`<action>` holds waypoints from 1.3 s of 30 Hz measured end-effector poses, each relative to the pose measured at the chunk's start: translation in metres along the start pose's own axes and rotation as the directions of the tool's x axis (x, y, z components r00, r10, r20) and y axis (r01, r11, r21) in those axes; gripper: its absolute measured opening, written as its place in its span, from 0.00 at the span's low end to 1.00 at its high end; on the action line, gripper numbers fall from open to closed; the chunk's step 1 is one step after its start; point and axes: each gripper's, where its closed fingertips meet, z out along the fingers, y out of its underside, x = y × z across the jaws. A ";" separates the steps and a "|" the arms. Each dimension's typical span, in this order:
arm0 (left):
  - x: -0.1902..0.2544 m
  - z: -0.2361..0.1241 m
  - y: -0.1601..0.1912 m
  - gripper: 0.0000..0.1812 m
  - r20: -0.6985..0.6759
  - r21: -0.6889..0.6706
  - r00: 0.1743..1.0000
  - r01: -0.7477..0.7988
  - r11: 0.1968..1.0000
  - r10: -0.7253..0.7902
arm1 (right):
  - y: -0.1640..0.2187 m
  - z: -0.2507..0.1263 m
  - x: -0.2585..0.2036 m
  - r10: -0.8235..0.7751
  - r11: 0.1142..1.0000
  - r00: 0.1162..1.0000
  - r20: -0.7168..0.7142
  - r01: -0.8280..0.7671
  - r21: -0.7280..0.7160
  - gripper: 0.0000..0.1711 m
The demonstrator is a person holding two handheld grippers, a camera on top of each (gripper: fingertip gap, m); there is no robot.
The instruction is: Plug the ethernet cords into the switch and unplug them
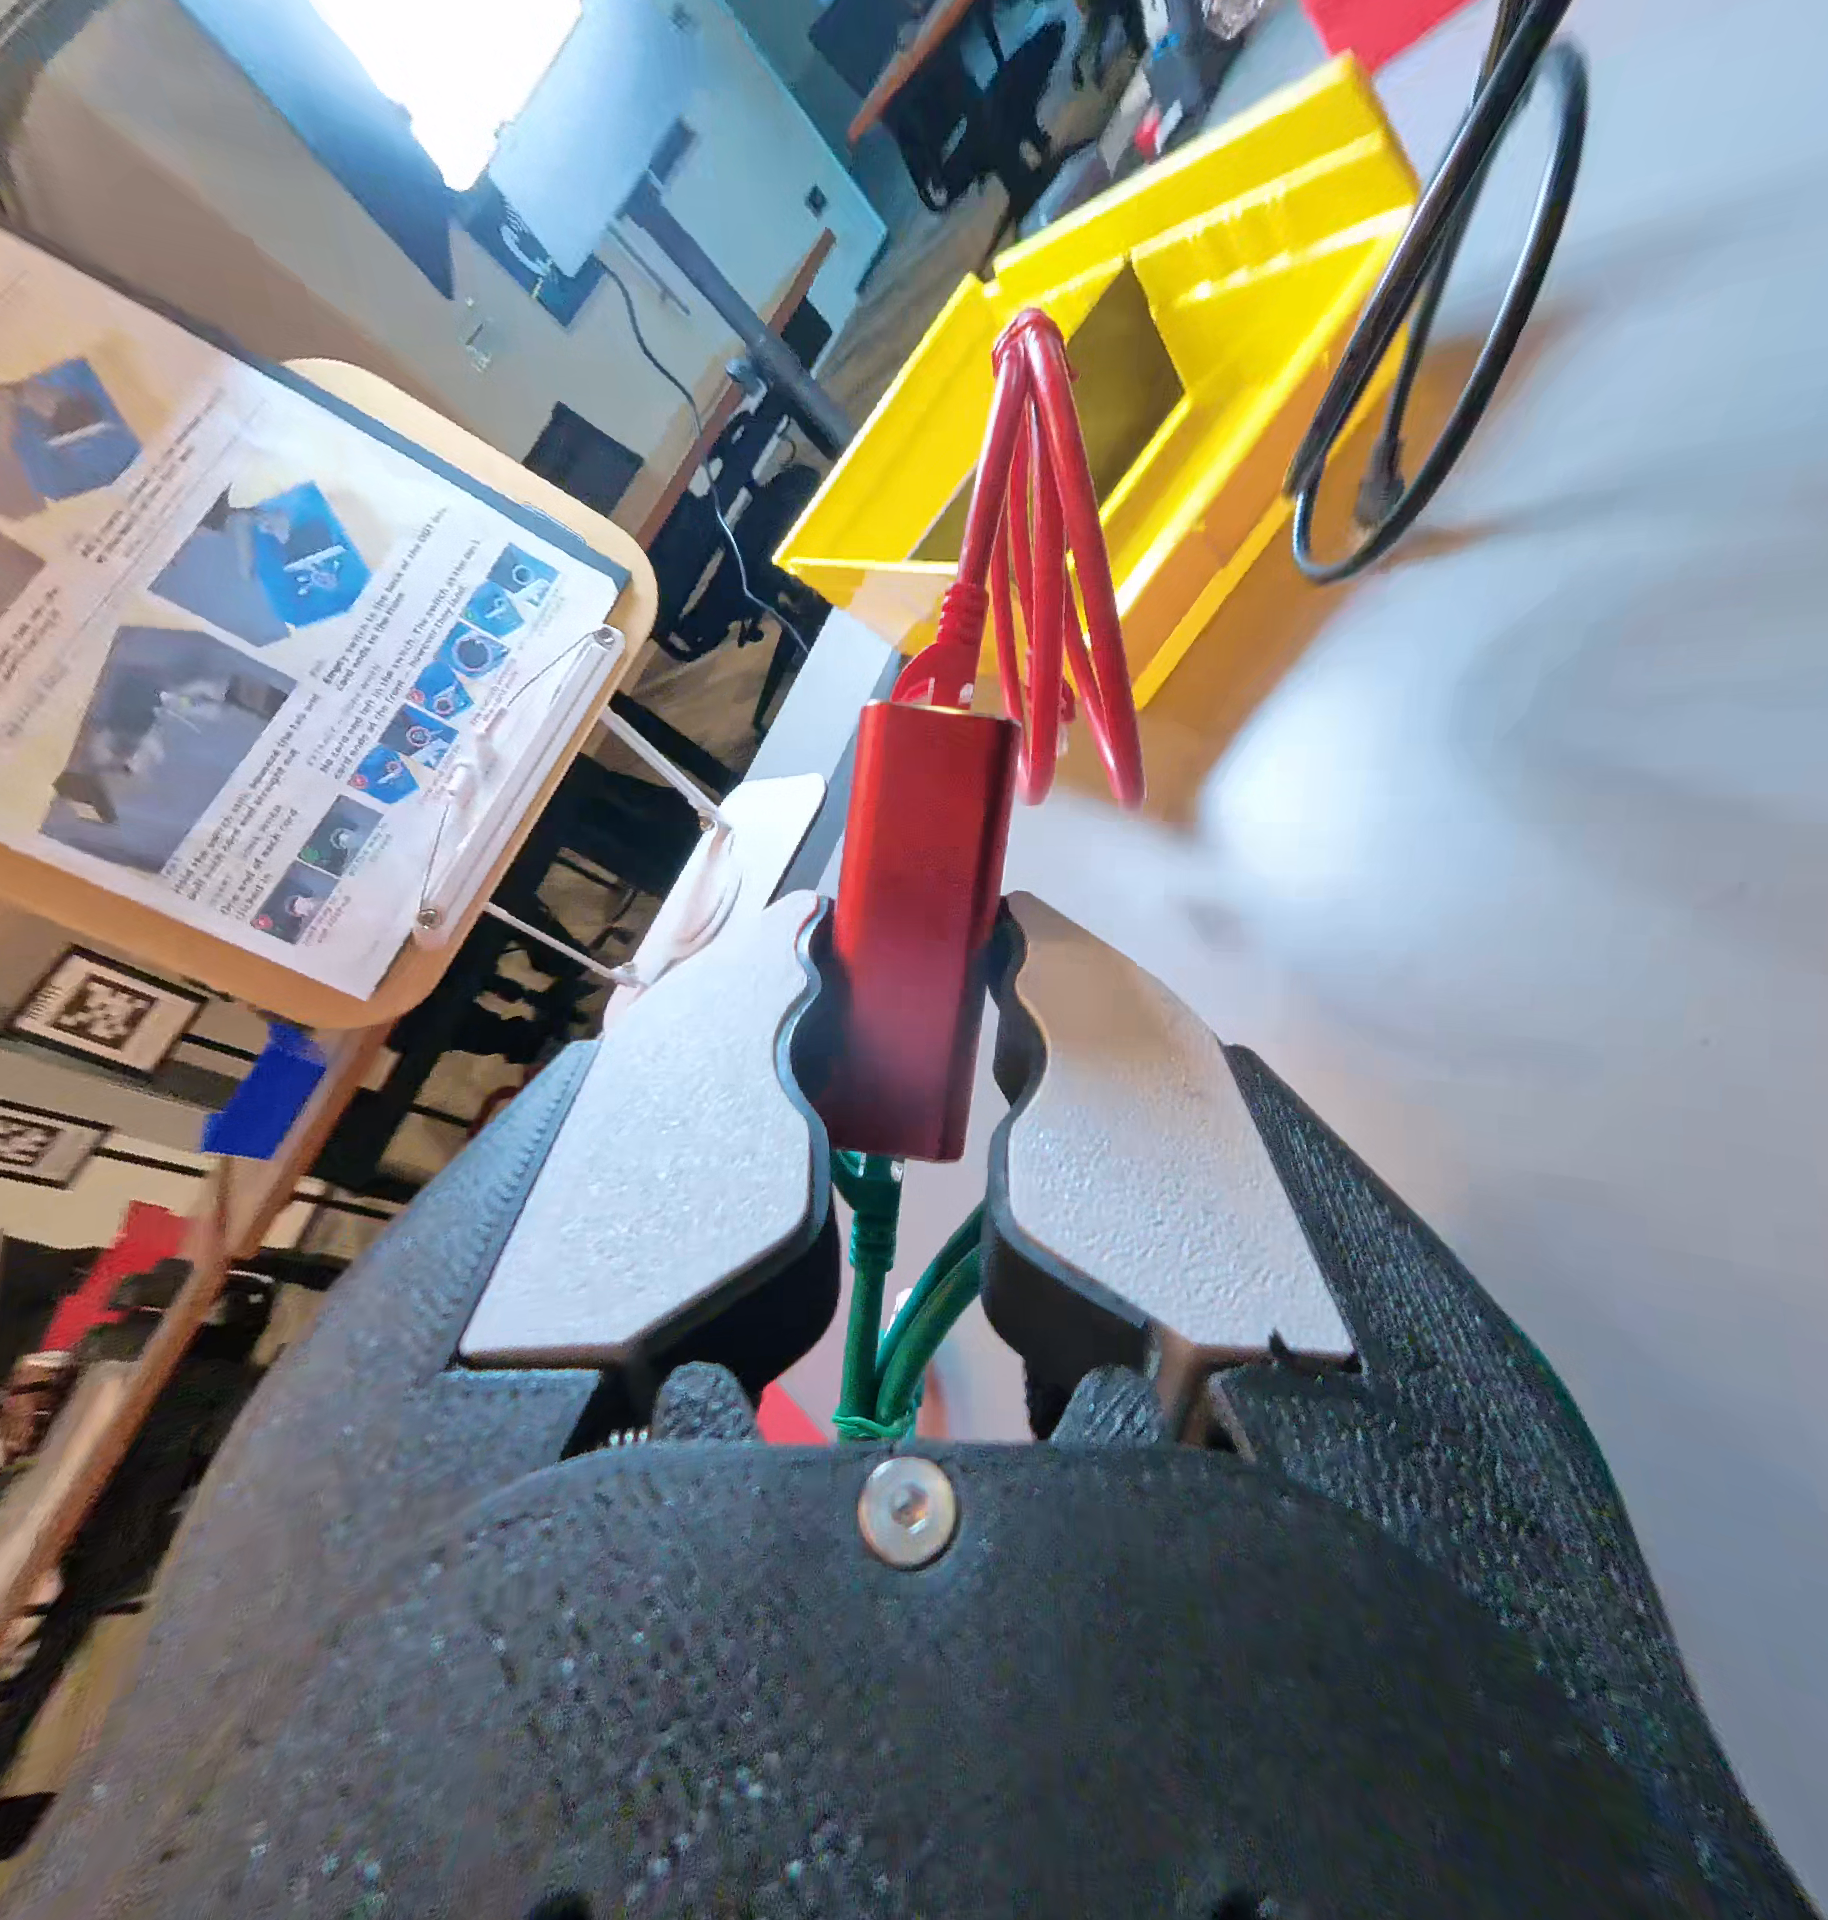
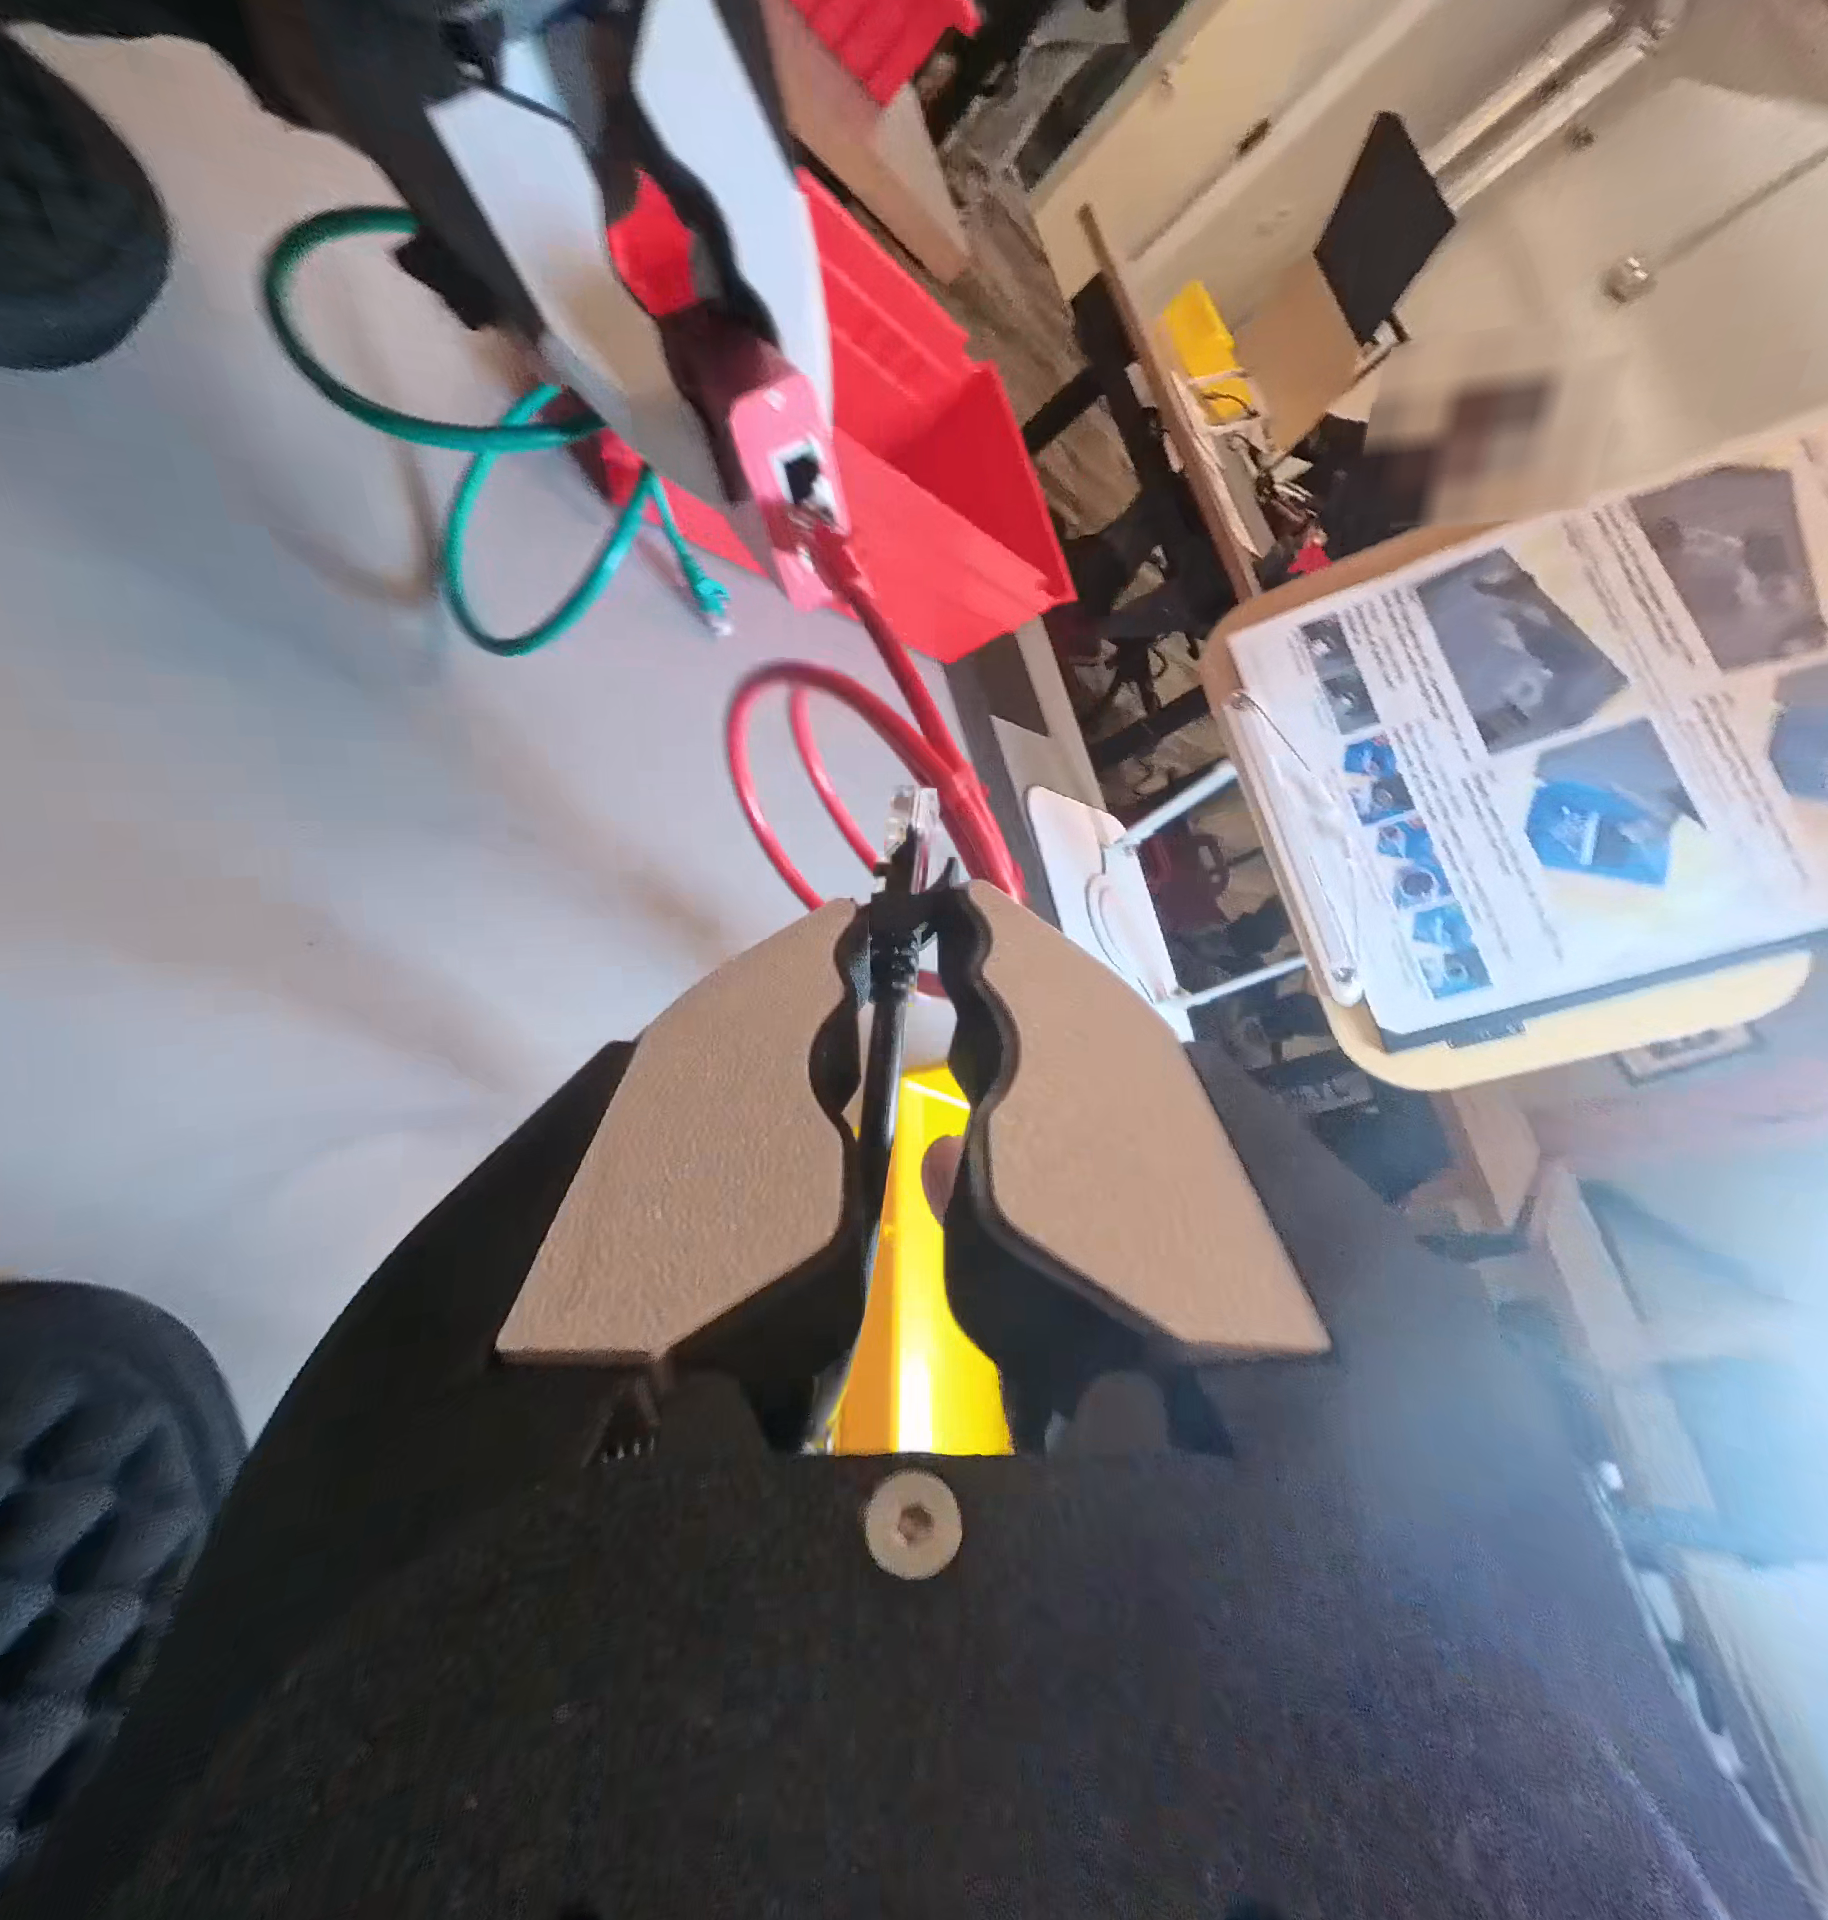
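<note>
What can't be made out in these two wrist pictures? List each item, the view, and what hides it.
- Left wrist view: the red switch ports, turned away from the camera.
- Left wrist view: where the green cord plugs in, hidden under the switch and left gripper.
- Right wrist view: the black cord beyond the right gripper, covered by its body.
- Right wrist view: the yellow bin, mostly behind the fingers.

Left gripper (image 1: 905, 966): two broad fingers (image 1: 671, 1122) faced with pale grey, grainy plates; black edges with wavy, scalloped inner profiles. Body of coarse black textured plastic, domed at the rear. One silver hex-socket screw (image 1: 907, 1509) centred on the housing.

Right gripper (image 2: 910, 914): same build; plates look tan-grey, black scalloped inner edges, black textured body, one silver hex-socket screw (image 2: 911, 1531) at centre.
</note>
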 end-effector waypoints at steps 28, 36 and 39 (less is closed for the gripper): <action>-0.001 -0.009 0.007 0.15 0.027 0.044 0.993 0.114 0.993 -0.115 | 0.224 0.019 0.163 0.402 0.717 0.824 -0.399 -0.554 -0.423 0.35; 0.011 -0.004 0.002 0.15 0.062 0.017 0.997 -0.050 0.999 0.049 | 0.086 0.018 0.127 0.339 0.916 0.914 -0.224 -0.375 -0.143 0.33; 0.019 -0.001 0.000 0.15 0.096 -0.023 0.979 -0.180 0.983 0.181 | 0.024 0.035 0.064 0.350 0.936 0.937 -0.008 -0.350 -0.023 0.32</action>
